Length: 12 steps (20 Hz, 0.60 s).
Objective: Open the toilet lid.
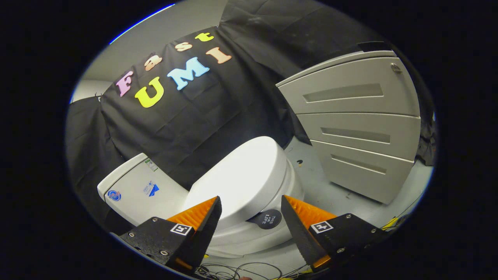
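White plastic: the toilet lid [241,182] is a smooth, glossy oval, and from my remote seat I see it lying shut over the bowl, in the lower middle of the frame.
Toilet: the bowl [249,233] sits under the lid, tilted in my view, with the tank [136,190] at its lower left end against the black cloth wall.
Tank markings: small stickers sit on the tank top; I cannot read them.
Tongs: my tongs [251,212] stand wide apart and hold nothing.
Fingers: one finger [198,225] rises at lower left and the other at lower right; the near edge of the lid lies between and just beyond their tips, and I cannot tell whether either tip touches it.
Round pad: a dark disc [268,219] sits on the toilet's rim just below the lid edge, between the fingertips.
Cabinet: a pale grey drawer cabinet [358,124] with three drawer fronts stands at the right of the frame, well apart from the toilet, with a small round lock near its top corner.
Floor: a grey floor [330,190] runs between toilet and cabinet, with a few dark specks.
Cables: thin cables [229,270] lie along the bottom of the frame, below the fingers.
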Available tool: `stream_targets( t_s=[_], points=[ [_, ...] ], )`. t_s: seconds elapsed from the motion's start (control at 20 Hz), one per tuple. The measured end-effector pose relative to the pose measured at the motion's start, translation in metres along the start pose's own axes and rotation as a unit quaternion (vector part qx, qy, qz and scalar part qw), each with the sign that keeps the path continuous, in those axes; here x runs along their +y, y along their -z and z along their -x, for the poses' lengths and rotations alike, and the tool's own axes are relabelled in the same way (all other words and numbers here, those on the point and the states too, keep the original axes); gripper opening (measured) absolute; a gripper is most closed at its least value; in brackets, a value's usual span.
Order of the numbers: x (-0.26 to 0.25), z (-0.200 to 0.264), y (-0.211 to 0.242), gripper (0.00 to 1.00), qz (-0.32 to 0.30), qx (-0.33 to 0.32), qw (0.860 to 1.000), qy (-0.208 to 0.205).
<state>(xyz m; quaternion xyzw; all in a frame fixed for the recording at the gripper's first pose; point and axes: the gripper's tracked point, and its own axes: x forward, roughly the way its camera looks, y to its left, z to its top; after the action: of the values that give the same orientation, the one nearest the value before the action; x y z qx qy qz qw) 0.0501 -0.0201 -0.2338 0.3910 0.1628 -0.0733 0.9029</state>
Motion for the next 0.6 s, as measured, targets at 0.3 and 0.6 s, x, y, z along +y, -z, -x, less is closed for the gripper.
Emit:
stream_targets(
  t_s=[0.3,0.6],
  points=[
    [-0.01,-0.007,0.019,0.95,-0.077,0.021,0.997,0.0],
    [-0.025,-0.014,0.032,0.94,-0.16,0.028,0.987,0.0]
  ],
)
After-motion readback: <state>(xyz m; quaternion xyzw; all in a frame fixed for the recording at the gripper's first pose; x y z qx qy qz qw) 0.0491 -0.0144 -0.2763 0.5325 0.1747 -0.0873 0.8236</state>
